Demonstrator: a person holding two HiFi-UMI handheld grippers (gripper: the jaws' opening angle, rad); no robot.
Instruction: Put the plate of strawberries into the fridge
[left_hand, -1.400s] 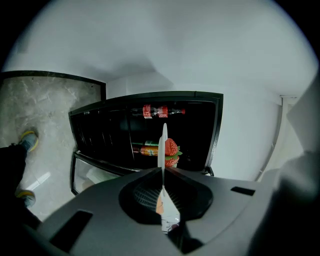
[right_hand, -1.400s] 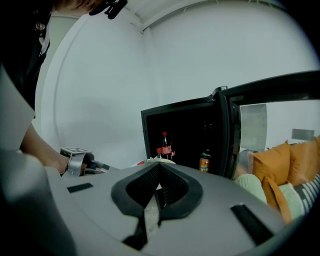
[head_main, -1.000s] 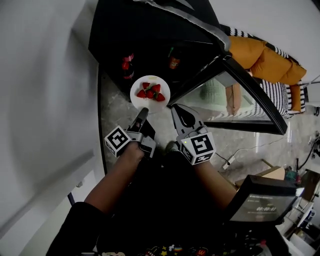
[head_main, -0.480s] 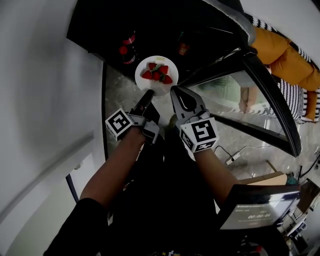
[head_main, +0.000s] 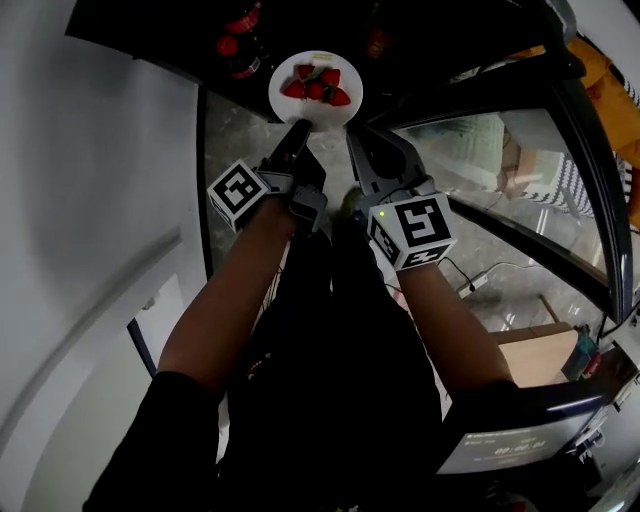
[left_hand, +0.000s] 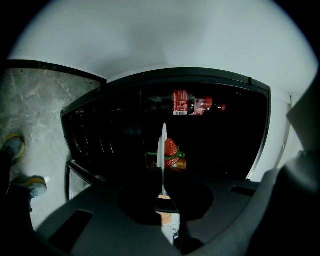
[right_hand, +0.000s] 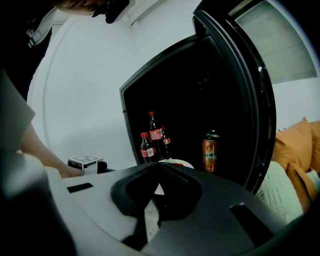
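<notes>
A white plate with several red strawberries hangs at the open front of the black fridge. My left gripper is shut on the plate's near rim. In the left gripper view the plate shows edge-on between the jaws of the left gripper, with the strawberries to its right. Just right of the plate, my right gripper is shut and holds nothing. The right gripper view shows the right gripper with a sliver of the plate past its tips.
Cola bottles and an orange can stand inside the fridge; the right gripper view also shows the bottles and the can. The glass fridge door stands open at the right. A white wall runs along the left.
Both grippers and the plate have moved forward, closer to the fridge opening. The left gripper has kept its hold on the plate's rim.
</notes>
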